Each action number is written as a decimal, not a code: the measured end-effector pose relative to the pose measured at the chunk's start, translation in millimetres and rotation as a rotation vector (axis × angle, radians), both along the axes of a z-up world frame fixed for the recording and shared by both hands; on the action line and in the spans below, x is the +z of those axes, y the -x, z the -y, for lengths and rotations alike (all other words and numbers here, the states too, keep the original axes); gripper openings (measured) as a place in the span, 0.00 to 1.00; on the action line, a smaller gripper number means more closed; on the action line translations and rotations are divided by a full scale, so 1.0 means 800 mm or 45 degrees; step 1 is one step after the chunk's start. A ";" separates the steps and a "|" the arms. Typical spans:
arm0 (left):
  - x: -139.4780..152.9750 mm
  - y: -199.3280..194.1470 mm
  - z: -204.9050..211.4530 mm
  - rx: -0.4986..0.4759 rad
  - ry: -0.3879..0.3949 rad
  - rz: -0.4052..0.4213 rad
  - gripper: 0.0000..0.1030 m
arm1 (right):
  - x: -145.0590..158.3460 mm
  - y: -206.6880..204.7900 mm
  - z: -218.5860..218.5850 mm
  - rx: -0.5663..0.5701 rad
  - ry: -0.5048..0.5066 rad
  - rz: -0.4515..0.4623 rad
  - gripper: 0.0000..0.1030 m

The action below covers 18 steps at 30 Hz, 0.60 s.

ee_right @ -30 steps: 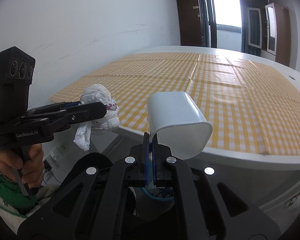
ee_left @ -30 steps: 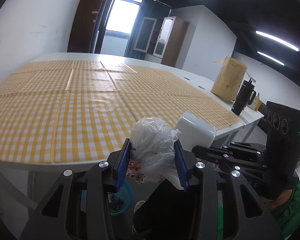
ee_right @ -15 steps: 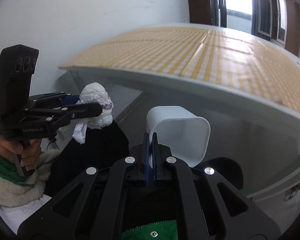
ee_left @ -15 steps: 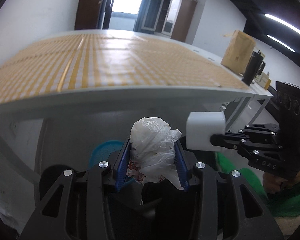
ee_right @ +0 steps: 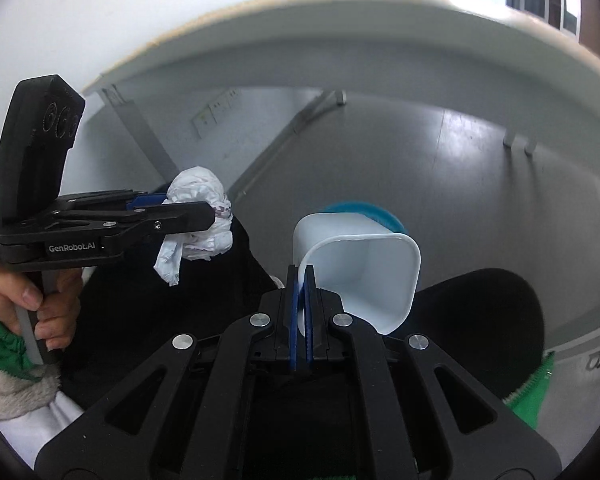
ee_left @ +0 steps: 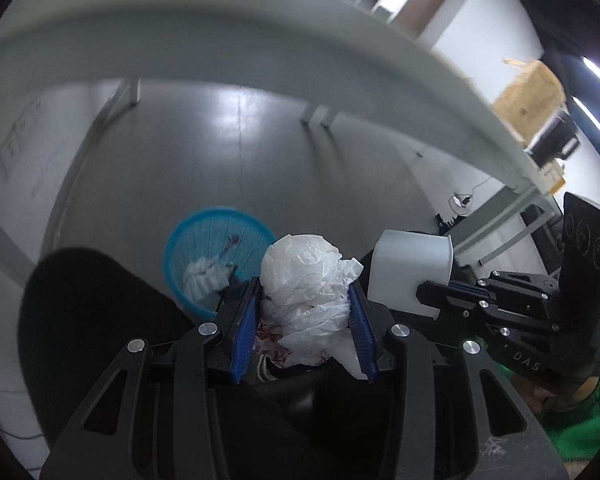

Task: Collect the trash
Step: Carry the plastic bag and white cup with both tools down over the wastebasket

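Note:
My left gripper [ee_left: 304,300] is shut on a crumpled white plastic bag [ee_left: 308,276] with red print, held below table height. The bag also shows in the right wrist view [ee_right: 198,216]. My right gripper [ee_right: 303,276] is shut on the rim of a white plastic cup [ee_right: 360,268], which lies on its side with its mouth toward the camera. The cup appears right of the bag in the left wrist view [ee_left: 410,268]. A blue mesh trash basket [ee_left: 216,256] stands on the floor below and left of the bag, holding white trash. Its rim peeks behind the cup [ee_right: 364,208].
The table edge [ee_left: 260,40] arcs overhead, with its legs [ee_left: 318,114] beyond. The grey floor [ee_left: 220,152] spreads under it. The person's black-clad knees [ee_left: 84,320] sit on both sides of the basket. A brown paper bag [ee_left: 528,100] stands on the table's far right.
Both grippers have dropped from the table edge to below it and tilted down toward the floor. The blue basket has come into full view. Both still hold their items.

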State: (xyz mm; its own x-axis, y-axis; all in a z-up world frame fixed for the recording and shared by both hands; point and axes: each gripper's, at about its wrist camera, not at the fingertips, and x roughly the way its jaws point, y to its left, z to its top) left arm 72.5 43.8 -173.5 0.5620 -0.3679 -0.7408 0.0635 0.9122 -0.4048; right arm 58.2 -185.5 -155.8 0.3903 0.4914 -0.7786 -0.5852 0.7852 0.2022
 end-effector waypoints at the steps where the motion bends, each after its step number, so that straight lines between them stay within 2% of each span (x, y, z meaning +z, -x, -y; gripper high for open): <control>1: -0.006 -0.004 -0.003 0.009 0.003 -0.015 0.40 | -0.005 -0.004 -0.009 -0.005 0.005 -0.017 0.02; 6: -0.046 -0.037 -0.012 0.065 0.024 -0.116 0.40 | -0.053 -0.042 -0.029 -0.041 0.028 -0.152 0.02; 14: -0.087 -0.086 -0.021 0.134 0.024 -0.196 0.40 | -0.097 -0.097 -0.055 -0.089 0.095 -0.214 0.02; 18: -0.098 -0.109 -0.021 0.175 -0.066 -0.240 0.40 | -0.121 -0.123 -0.059 -0.122 0.090 -0.278 0.02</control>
State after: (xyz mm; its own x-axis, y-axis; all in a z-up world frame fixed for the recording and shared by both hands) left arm 159.9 60.7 -251.8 0.4538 -0.2565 -0.8534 -0.1349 0.9269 -0.3503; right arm 156.7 -138.2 -252.2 0.2510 0.4016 -0.8807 -0.4555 0.8518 0.2586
